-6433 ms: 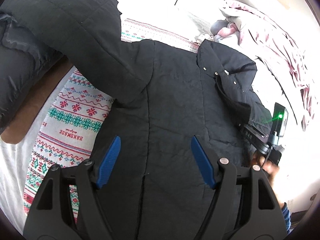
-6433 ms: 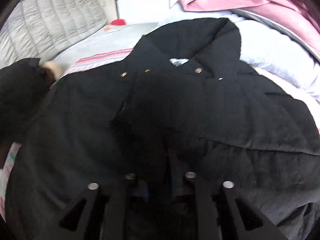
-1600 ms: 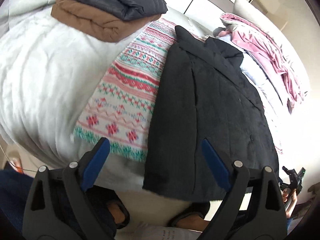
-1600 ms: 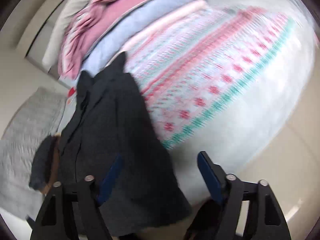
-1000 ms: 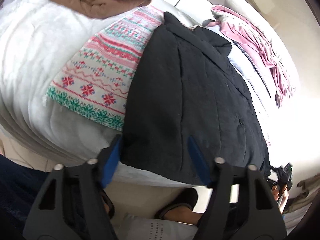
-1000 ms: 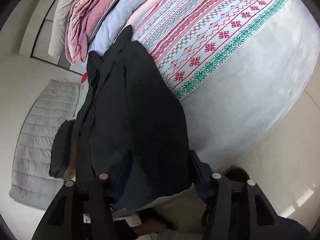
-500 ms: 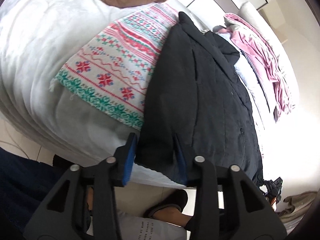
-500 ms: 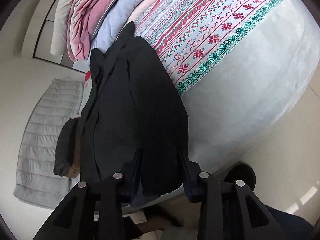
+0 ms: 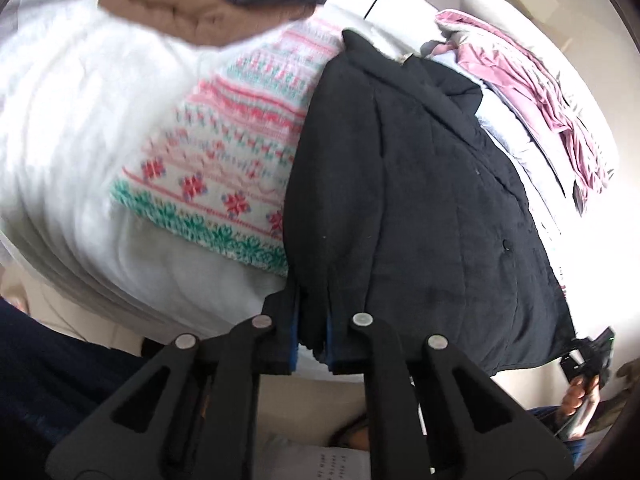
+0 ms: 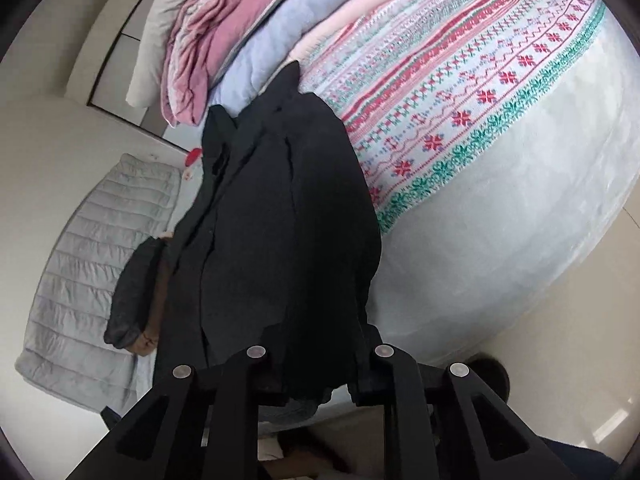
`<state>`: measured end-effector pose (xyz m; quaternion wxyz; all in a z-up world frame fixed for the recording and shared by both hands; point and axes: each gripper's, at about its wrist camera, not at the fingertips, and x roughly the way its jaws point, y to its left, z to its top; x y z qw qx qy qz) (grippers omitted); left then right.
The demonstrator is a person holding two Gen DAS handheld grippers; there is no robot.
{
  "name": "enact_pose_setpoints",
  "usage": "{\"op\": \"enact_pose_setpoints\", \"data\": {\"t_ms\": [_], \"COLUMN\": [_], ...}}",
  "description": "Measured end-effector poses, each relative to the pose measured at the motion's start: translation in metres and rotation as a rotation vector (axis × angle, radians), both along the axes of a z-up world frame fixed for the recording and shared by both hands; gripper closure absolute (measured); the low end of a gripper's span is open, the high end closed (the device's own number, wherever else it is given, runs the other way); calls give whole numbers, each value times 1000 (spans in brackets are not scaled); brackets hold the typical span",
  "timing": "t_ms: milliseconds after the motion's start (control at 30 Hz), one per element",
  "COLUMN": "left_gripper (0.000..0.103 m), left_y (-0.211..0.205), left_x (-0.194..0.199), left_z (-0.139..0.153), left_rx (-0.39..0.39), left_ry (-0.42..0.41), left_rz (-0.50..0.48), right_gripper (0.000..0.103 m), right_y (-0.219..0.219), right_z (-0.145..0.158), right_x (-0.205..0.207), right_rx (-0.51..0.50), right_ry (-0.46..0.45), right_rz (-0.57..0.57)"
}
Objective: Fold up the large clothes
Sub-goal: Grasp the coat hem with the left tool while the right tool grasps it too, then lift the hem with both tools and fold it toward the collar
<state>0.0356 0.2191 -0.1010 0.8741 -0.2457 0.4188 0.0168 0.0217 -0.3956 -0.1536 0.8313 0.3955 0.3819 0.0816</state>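
Observation:
A black padded coat (image 9: 420, 200) lies lengthwise on the bed, its hem hanging over the near edge. My left gripper (image 9: 312, 322) has its jaws closing tight on the hem's left corner, and the blue pads (image 9: 295, 336) pinch the fabric. In the right wrist view the same coat (image 10: 280, 240) runs away from me. My right gripper (image 10: 318, 376) has its jaws closing on the hem's other corner, with bunched fabric filling the gap and the fingers pressing on it. That right gripper (image 9: 588, 354), held by a hand, also shows at the far right of the left wrist view.
A patterned knit blanket (image 9: 224, 168) lies under the coat on the white bed (image 9: 60, 140). Folded brown and dark grey clothes (image 9: 208, 4) sit at the far left. Pink bedding (image 9: 532, 92) is piled at the head. A grey quilted mat (image 10: 80, 260) lies beyond. The person's foot (image 9: 356, 436) is below.
Both grippers came down to the coat's hem with jaws wide, then narrowed until each pinches a corner of it. The left view is blurred by a small lift.

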Motion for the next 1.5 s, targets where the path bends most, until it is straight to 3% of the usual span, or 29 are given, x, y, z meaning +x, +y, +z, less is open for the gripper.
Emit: {"op": "enact_pose_setpoints", "data": {"t_ms": [100, 167, 200, 267, 400, 433, 467, 533, 567, 667, 767, 900, 1067, 1133, 1233, 1400, 1500], "left_gripper": [92, 91, 91, 89, 87, 87, 90, 93, 94, 95, 95, 96, 96, 96, 96, 96, 96], "left_y": [-1, -2, -2, -2, -1, -1, -3, -9, -10, -5, 6, 18, 22, 22, 13, 11, 9], "left_x": [1, 9, 14, 21, 27, 26, 24, 21, 19, 7, -2, -17, -79, -102, -108, -86, -88], "left_z": [8, 5, 0, -9, -15, -15, -14, -7, -2, 20, 46, 83, 155, 175, 175, 150, 158], "left_rx": [-1, -14, -23, -43, -89, -87, -66, 17, 51, 72, 29, -39, -31, 7, 74, 30, 42], "left_ry": [-32, -10, 11, 45, 50, 47, 42, 33, 30, -24, -72, -120, -269, -318, -308, -229, -252], "left_rz": [-15, -34, -44, -43, -27, -28, -30, -27, -19, 17, 48, 96, 106, 106, 110, 94, 109], "right_gripper": [83, 80, 78, 64, 60, 62, 73, 89, 92, 96, 97, 98, 98, 98, 98, 98, 98], "right_y": [-5, -6, -7, -7, -4, -2, -1, 3, 4, 0, -5, 1, -4, -4, 3, 6, 11], "right_z": [0, -5, -7, -13, -20, -20, -18, -10, -6, 4, 19, 68, 146, 165, 169, 144, 152], "right_x": [0, 4, 7, 13, 21, 22, 22, 18, 14, 3, -8, -24, -80, -102, -112, -103, -104], "right_rx": [59, 81, 77, 58, 11, -9, -21, -56, -60, 1, 61, 110, 95, 75, 33, 100, 98], "right_ry": [-21, 1, 23, 73, 134, 134, 126, 79, 57, -11, -80, -189, -356, -410, -393, -341, -365], "right_rz": [-8, -11, -15, -28, -50, -45, -39, -31, -36, -50, -64, -60, -63, -63, -71, -59, -61]}}
